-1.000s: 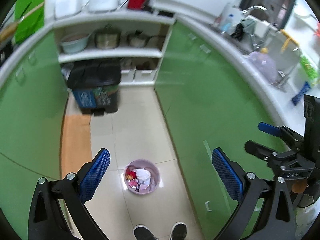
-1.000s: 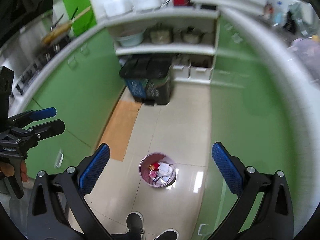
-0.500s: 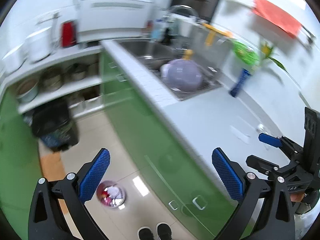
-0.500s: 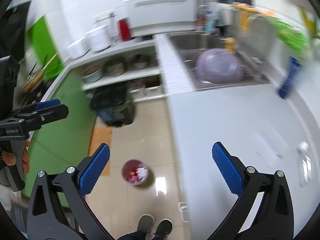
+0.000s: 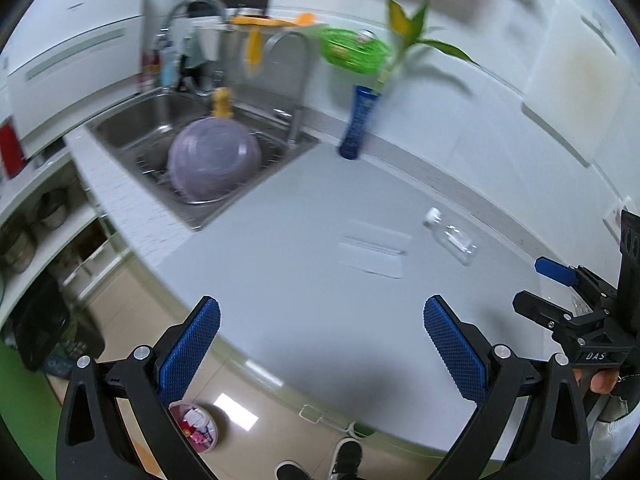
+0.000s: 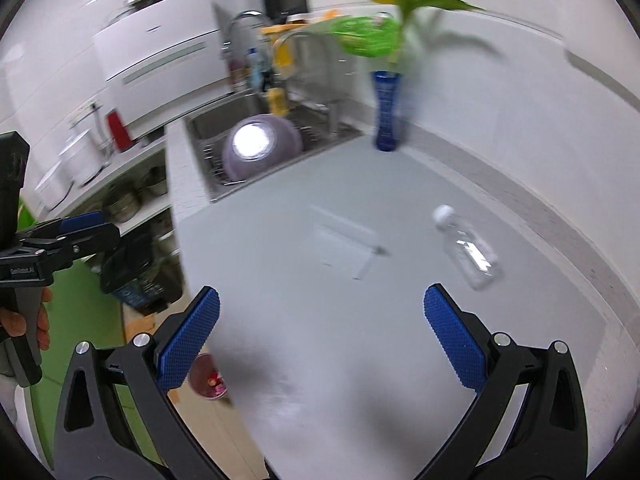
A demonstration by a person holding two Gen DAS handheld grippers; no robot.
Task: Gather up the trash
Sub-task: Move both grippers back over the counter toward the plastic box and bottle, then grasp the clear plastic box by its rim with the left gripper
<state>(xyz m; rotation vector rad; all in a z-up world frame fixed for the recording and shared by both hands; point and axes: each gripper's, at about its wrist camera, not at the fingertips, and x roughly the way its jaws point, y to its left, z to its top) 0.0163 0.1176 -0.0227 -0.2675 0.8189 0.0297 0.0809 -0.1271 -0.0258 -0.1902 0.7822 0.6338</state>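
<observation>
Both views have swung up from the floor bin point(image 5: 195, 427) to the desk point(image 5: 304, 288); both hand-held grippers, left point(image 5: 320, 344) and right point(image 6: 320, 340), gape empty above a plastic bottle point(image 6: 468, 248) and paper sheet point(image 6: 346, 240).

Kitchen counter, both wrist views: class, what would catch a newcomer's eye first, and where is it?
Probably the clear plastic bottle lying on its side on the grey counter, with a flat white paper beside it toward the sink. Next, the purple bowl in the sink and the blue vase with a green plant by the wall. Both the left gripper and right gripper hang open and empty above the counter.
</observation>
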